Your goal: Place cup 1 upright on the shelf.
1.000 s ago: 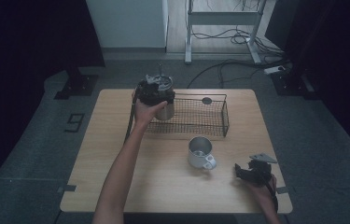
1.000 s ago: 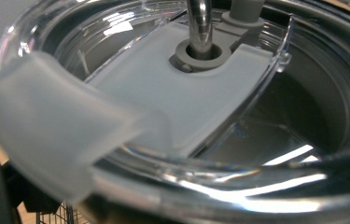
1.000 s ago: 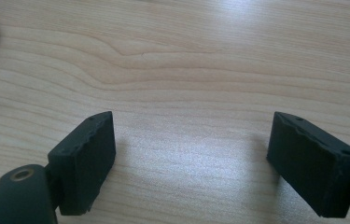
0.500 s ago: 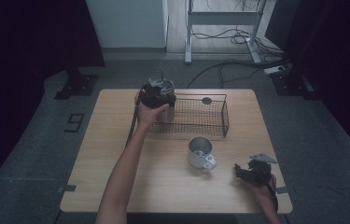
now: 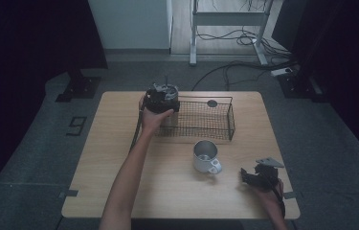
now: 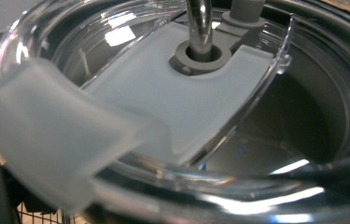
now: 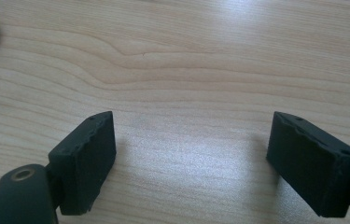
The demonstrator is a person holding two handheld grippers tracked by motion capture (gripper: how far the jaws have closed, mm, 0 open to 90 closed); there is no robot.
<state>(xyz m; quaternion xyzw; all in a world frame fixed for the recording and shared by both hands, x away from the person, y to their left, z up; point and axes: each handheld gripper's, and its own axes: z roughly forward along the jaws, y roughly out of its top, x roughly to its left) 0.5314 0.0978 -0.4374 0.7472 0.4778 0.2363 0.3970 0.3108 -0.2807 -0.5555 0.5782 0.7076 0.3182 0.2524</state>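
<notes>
Where visible, mug (image 5: 206, 156) unlettered

We take the wire basket (image 5: 200, 120) as our mark; it sits on the table (image 5: 100, 158) toward the far edge. At its left end we see the left gripper (image 5: 162, 98), right over a lidded tumbler (image 6: 238, 140) with a straw (image 6: 199, 23) through the lid. Just before the basket stands a mug (image 5: 205, 156). Right of the mug, nearer the front edge, the right gripper (image 7: 193, 158) hangs over bare table.
</notes>
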